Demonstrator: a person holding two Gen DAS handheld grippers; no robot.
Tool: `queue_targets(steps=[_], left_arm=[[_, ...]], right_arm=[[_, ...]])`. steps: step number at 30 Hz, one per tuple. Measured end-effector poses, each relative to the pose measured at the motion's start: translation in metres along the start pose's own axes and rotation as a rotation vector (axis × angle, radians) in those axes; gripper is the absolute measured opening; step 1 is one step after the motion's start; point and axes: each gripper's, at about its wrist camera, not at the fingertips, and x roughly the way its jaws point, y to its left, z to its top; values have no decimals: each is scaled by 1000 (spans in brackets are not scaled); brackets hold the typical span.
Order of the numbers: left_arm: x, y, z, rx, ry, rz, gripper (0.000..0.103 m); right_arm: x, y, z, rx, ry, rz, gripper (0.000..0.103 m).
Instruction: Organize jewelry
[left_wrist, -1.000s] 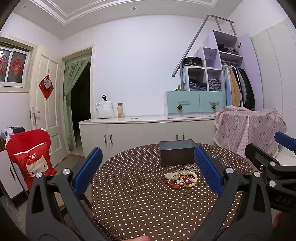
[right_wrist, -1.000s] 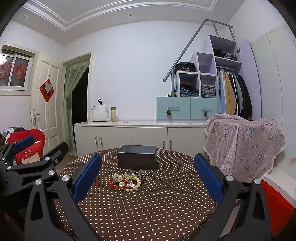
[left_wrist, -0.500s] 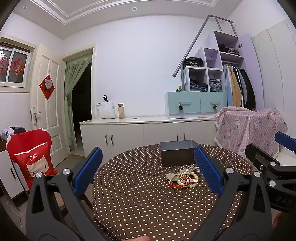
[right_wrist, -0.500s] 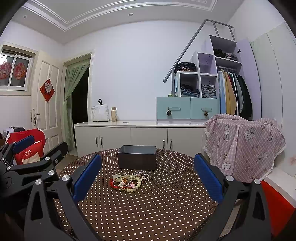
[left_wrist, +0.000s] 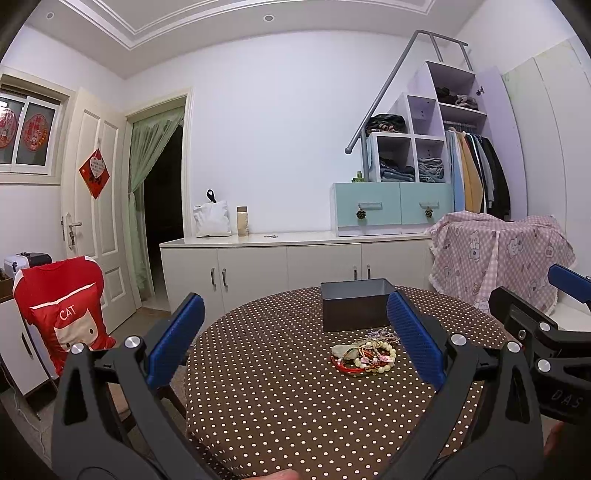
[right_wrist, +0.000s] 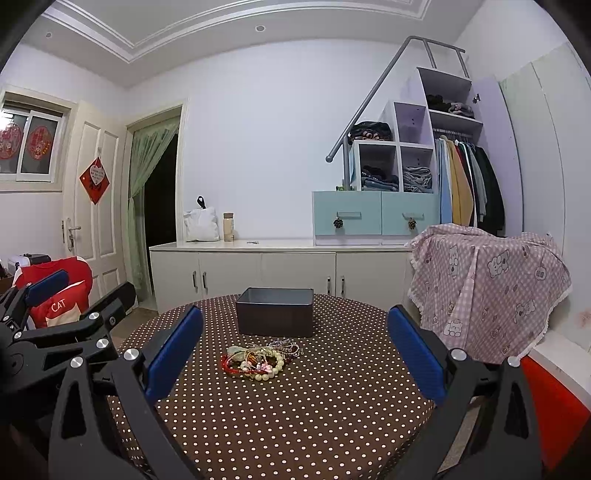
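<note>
A tangled pile of jewelry (left_wrist: 364, 356) (right_wrist: 255, 360), with bead bracelets, red cords and a pale stone piece, lies on a round table (left_wrist: 277, 387) (right_wrist: 314, 406) under a brown polka-dot cloth. Just behind the pile stands an open dark grey box (left_wrist: 354, 308) (right_wrist: 275, 312). My left gripper (left_wrist: 293, 301) (right_wrist: 90, 286) hovers open over the near left of the table. Open too, my right gripper (right_wrist: 294, 314) (left_wrist: 539, 291) hangs at the near right. Both are short of the pile and hold nothing.
A chair with a red CAT cover (left_wrist: 62, 314) stands left of the table. A pink checked cloth (right_wrist: 487, 288) drapes something at the right. White cabinets (left_wrist: 288, 266) line the far wall. A red object (right_wrist: 554, 406) sits low at the right.
Both grippers stay open and almost still; the views drift only slightly. The pile and the box have not moved.
</note>
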Motion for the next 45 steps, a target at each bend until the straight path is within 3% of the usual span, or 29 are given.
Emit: queue_targets(steps=[28, 45], left_arm=[[-10, 2, 1, -6, -12, 0, 97], [-13, 4, 27, 19, -21, 23, 97]], right_arm=[[-6, -2, -2, -3, -1, -2, 96], [-10, -9, 25, 65, -5, 39, 96]])
